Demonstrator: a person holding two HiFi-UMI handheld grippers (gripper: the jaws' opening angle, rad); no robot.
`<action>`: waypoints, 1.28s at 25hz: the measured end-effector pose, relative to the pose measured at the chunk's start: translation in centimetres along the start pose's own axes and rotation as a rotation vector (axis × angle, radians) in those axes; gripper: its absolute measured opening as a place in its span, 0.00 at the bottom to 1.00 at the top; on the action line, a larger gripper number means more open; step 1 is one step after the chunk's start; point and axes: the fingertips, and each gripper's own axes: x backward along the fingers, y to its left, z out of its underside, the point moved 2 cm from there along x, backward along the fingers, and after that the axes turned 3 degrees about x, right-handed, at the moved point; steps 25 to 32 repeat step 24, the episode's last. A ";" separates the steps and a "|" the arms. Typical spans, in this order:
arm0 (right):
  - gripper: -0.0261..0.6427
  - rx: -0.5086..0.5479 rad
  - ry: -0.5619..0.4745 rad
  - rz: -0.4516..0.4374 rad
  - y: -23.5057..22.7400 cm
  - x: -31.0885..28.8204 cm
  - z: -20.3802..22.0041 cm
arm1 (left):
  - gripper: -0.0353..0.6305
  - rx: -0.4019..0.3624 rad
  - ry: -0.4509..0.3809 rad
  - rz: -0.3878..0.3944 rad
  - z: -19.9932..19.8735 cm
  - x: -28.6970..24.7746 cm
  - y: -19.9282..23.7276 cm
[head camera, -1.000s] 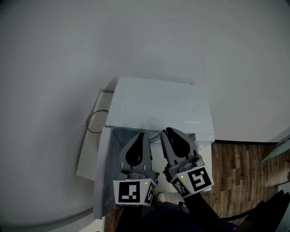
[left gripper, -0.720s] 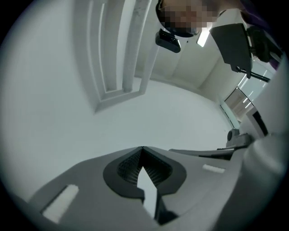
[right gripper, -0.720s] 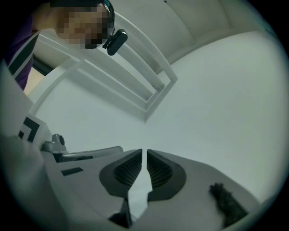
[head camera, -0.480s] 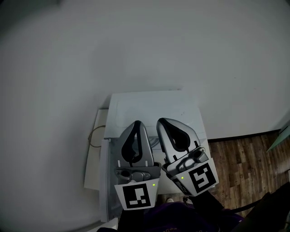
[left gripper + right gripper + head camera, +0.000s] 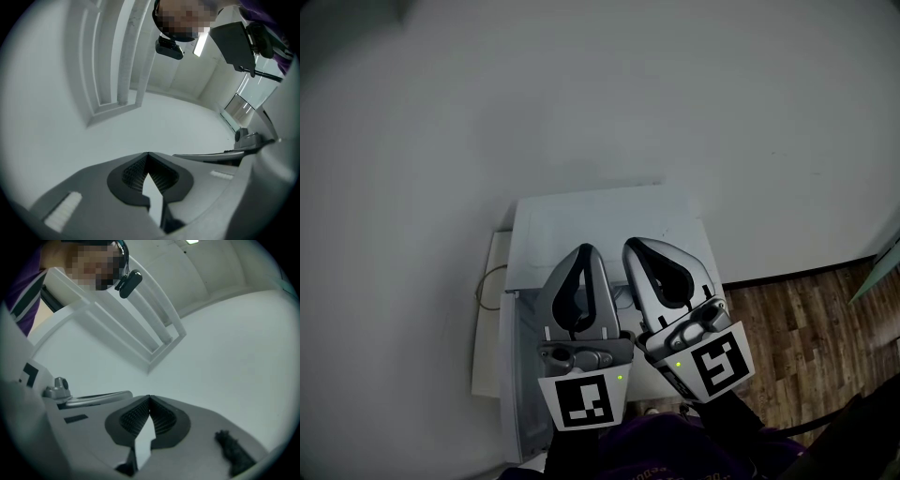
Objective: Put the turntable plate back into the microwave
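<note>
Down at six o'clock in the head view stands the white microwave [image 5: 600,225], its door [image 5: 511,375] swung open at its eight o'clock; the turntable plate shows in no view, the cavity being hidden. Over its front hover the left hand-held gripper [image 5: 584,251] and the right hand-held gripper [image 5: 639,246], side by side, each fully closed on nothing. Wooden floor [image 5: 806,319] lies at four o'clock.

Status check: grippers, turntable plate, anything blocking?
Both shut, empty: left gripper, right gripper. Held over microwave front. No turntable plate in view. Nothing seen blocking.
</note>
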 end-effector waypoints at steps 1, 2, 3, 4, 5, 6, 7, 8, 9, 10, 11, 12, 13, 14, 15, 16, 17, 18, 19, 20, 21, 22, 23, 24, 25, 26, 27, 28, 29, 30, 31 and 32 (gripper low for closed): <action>0.06 0.002 -0.001 -0.001 0.0 0.1 0.0 | 0.06 0.002 0.002 0.000 0.1 0.0 0.0; 0.06 0.003 0.001 -0.001 0.0 0.1 0.0 | 0.06 0.003 0.003 0.000 0.1 0.0 -0.1; 0.06 0.004 0.002 -0.001 0.0 0.1 0.0 | 0.06 0.003 0.003 0.000 0.1 0.0 -0.1; 0.06 0.002 0.003 -0.002 0.0 0.1 0.0 | 0.06 0.004 0.004 0.002 0.1 0.0 -0.1; 0.06 -0.001 0.003 -0.003 0.0 0.1 -0.1 | 0.06 0.009 0.006 0.005 0.2 0.0 -0.1; 0.06 -0.003 0.003 -0.004 0.0 0.1 -0.2 | 0.06 0.015 0.009 0.008 0.2 0.0 -0.1; 0.06 -0.004 0.002 -0.004 0.1 0.1 -0.3 | 0.06 0.021 0.012 0.009 0.2 0.0 -0.1; 0.06 -0.005 0.001 -0.005 0.1 0.1 -0.4 | 0.06 0.025 0.014 0.007 0.2 0.0 0.0; 0.06 -0.004 0.000 -0.006 0.1 0.1 -0.5 | 0.06 0.027 0.015 0.004 0.2 0.0 0.0; 0.06 -0.004 -0.001 -0.007 0.1 0.0 -0.6 | 0.06 0.027 0.015 0.002 0.1 0.0 0.0; 0.06 -0.003 -0.001 -0.007 0.1 0.0 -0.6 | 0.06 0.025 0.015 0.001 0.1 0.0 0.0; 0.06 -0.003 0.000 -0.008 0.1 0.0 -0.6 | 0.06 0.023 0.016 0.000 0.1 0.0 0.0; 0.05 -0.003 0.002 -0.008 0.1 0.0 -0.5 | 0.06 0.022 0.017 0.000 0.1 0.0 0.0; 0.06 -0.002 0.003 -0.008 0.2 0.0 -0.5 | 0.06 0.021 0.018 0.000 0.1 0.1 0.1; 0.06 -0.002 0.004 -0.008 0.2 -0.1 -0.5 | 0.06 0.020 0.019 0.001 0.2 0.1 0.1; 0.06 -0.002 0.005 -0.007 0.2 -0.1 -0.5 | 0.06 0.020 0.020 0.002 0.2 0.1 0.1; 0.06 -0.002 0.005 -0.007 0.2 -0.1 -0.5 | 0.06 0.020 0.020 0.005 0.1 0.1 0.0; 0.06 -0.002 0.004 -0.006 0.2 -0.1 -0.6 | 0.06 0.021 0.020 0.009 0.1 0.1 0.0; 0.06 -0.001 0.003 -0.006 0.2 -0.1 -0.6 | 0.06 0.023 0.019 0.012 0.1 0.1 0.0; 0.06 0.000 0.002 -0.006 0.3 -0.1 -0.7 | 0.06 0.026 0.020 0.013 0.1 0.2 0.0; 0.05 0.003 0.001 -0.006 0.3 -0.1 -0.8 | 0.06 0.028 0.020 0.012 0.0 0.2 0.1; 0.06 0.005 0.002 -0.007 0.3 -0.2 -0.8 | 0.06 0.029 0.019 0.012 0.0 0.2 0.1; 0.06 0.007 0.002 -0.007 0.4 -0.2 -0.8 | 0.06 0.030 0.018 0.011 0.0 0.2 0.2; 0.06 0.009 0.002 -0.008 0.4 -0.2 -0.8 | 0.06 0.030 0.017 0.010 0.0 0.2 0.2; 0.06 0.009 0.002 -0.008 0.4 -0.2 -0.8 | 0.06 0.030 0.017 0.010 0.0 0.2 0.2; 0.06 0.009 0.002 -0.008 0.4 -0.2 -0.8 | 0.06 0.030 0.017 0.010 0.0 0.2 0.2; 0.06 0.009 0.002 -0.008 0.4 -0.2 -0.8 | 0.06 0.030 0.017 0.010 0.0 0.2 0.2; 0.06 0.009 0.002 -0.008 0.4 -0.2 -0.8 | 0.06 0.030 0.017 0.010 0.0 0.2 0.2; 0.06 0.009 0.002 -0.008 0.4 -0.2 -0.8 | 0.06 0.030 0.017 0.010 0.0 0.2 0.2; 0.06 0.009 0.002 -0.008 0.4 -0.2 -0.8 | 0.06 0.030 0.017 0.010 0.0 0.2 0.2; 0.06 0.009 0.002 -0.008 0.4 -0.2 -0.8 | 0.06 0.030 0.017 0.010 0.0 0.2 0.2; 0.06 0.009 0.002 -0.008 0.4 -0.2 -0.8 | 0.06 0.030 0.017 0.010 0.0 0.2 0.2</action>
